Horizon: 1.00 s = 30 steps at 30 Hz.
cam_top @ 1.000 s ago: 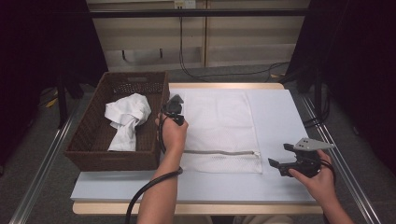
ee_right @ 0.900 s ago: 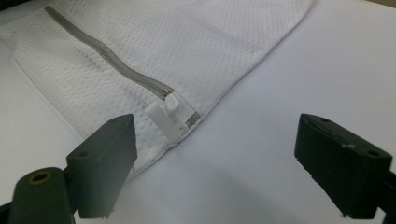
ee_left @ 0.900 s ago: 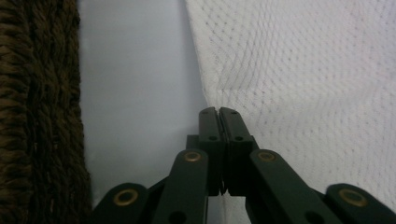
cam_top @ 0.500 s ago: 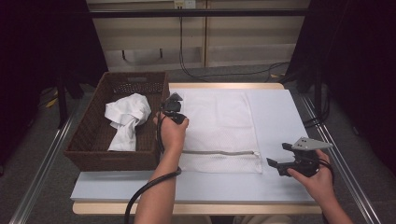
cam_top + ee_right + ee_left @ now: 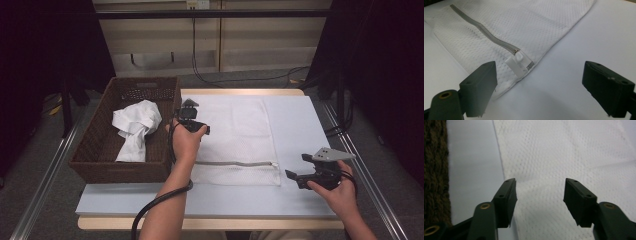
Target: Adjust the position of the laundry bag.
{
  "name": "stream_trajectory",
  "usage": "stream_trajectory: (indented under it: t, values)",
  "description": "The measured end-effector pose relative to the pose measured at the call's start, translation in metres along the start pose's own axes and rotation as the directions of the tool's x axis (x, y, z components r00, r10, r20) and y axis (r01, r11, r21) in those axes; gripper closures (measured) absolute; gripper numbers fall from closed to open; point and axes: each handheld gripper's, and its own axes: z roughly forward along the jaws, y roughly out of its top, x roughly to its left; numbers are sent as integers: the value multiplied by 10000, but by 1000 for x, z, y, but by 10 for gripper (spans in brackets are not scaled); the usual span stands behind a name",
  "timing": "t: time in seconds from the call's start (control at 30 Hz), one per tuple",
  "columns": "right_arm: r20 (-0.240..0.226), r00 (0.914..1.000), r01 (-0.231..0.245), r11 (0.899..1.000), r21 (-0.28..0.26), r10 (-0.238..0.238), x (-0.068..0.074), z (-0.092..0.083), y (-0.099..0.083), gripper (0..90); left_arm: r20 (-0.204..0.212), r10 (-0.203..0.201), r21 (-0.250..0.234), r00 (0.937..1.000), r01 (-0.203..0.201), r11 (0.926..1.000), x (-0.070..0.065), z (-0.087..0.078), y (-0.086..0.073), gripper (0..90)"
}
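**Left jaws let go at the mesh bag's edge**

Since a second ago, the left gripper [image 5: 189, 116] has barely shifted, but its jaws have just been opening: they now stand apart over the left edge of the mesh bag [image 5: 235, 135], with nothing pinched between them, and the bag's hem lies below the gap. That bag lies flat on the table [image 5: 300, 120], its grey zipper [image 5: 235, 163] running along the near side, the white pull tab [image 5: 520, 62] at the zipper's right end. Right of the bag, near the table's near edge, the right gripper [image 5: 295, 177] hovers, jaws wide and empty, facing the tab. Left of the bag stands a brown basket [image 5: 100, 150] holding a white cloth [image 5: 135, 127].
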Motion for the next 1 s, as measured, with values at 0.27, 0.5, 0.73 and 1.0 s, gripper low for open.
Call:
stream_trajectory:
  t: [0.27,0.5,0.73,1.0]
  values:
    - [-40,10000,1,10000,45,-1,0,1,0,127,587,167,-72,9981,-163,9998,-4,-5,-2,312]
    - [-36,10000,67,10000,60,-66,0,3,0,127,1067,118,-218,9942,-95,9997,-7,-7,-4,253]
    - [-46,10000,75,9999,108,-74,0,3,1,127,1489,385,-4,9881,-389,9992,-17,-4,-9,213]
    - [-52,9999,119,9999,92,-118,-1,4,1,127,2216,293,217,9747,-350,9992,-26,2,-14,183]
